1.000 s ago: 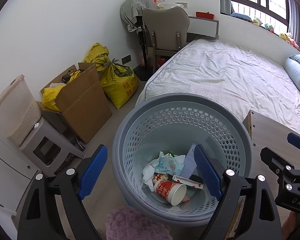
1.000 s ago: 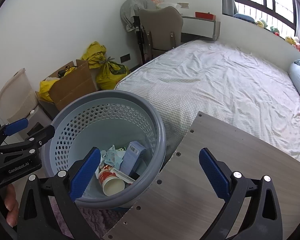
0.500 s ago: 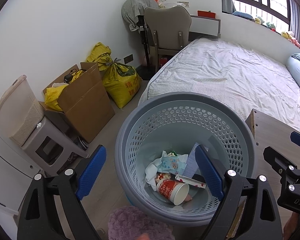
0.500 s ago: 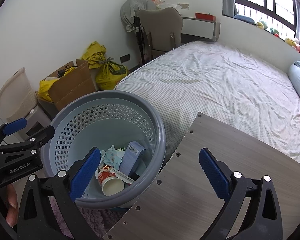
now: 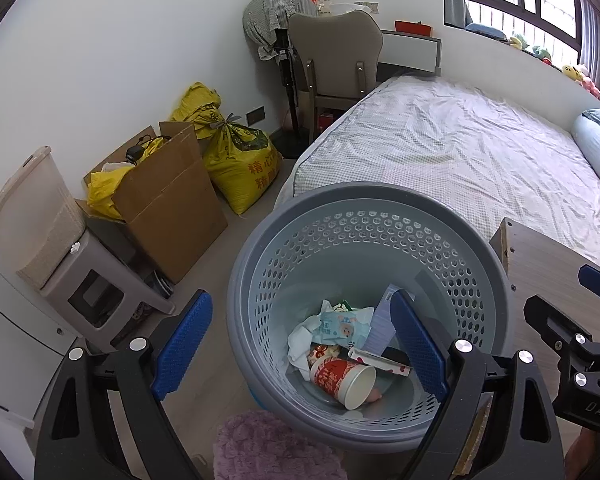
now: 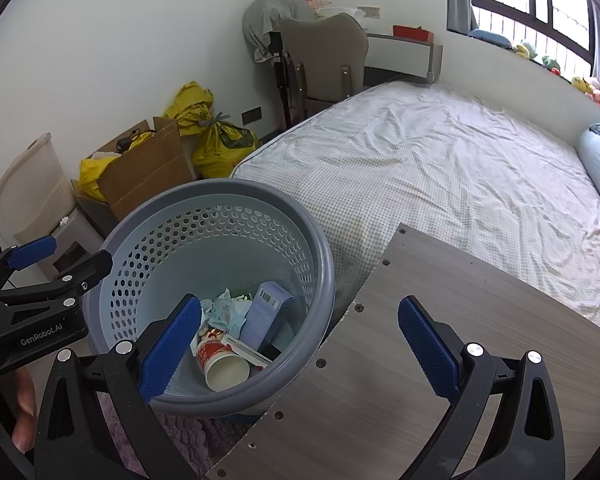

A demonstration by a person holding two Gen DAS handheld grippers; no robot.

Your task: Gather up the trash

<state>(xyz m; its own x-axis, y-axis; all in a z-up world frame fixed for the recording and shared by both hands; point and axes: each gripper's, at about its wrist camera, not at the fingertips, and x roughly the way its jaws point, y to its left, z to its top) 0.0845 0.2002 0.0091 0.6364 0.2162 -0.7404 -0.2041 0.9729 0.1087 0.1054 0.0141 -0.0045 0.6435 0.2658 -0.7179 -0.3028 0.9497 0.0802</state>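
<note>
Right now you hold both tools above the grey basket (image 5: 364,216), and neither carries anything: your left hand-held gripper (image 5: 300,340) stands wide, its jaws straddling the basket's near rim, and your right hand-held gripper (image 6: 300,344) stands just as wide over the edge of the wooden surface (image 6: 440,320), which looks bare. The trash sits at the bottom of the basket: a red paper cup (image 5: 342,378) on its side, a pale blue wrapper (image 5: 342,326), a small blue box (image 6: 268,312) and some crumpled tissue. By the look of it, the drop-off step is over and you stand between items. Your next move calls for finding another piece of trash, and none shows plainly on the surface or the bed (image 6: 440,160), so you probably have to turn away and search elsewhere before lowering an open jaw onto anything. Compared with a second ago, almost nothing differs: both tools keep their places and the basket's contents lie as they did.
</note>
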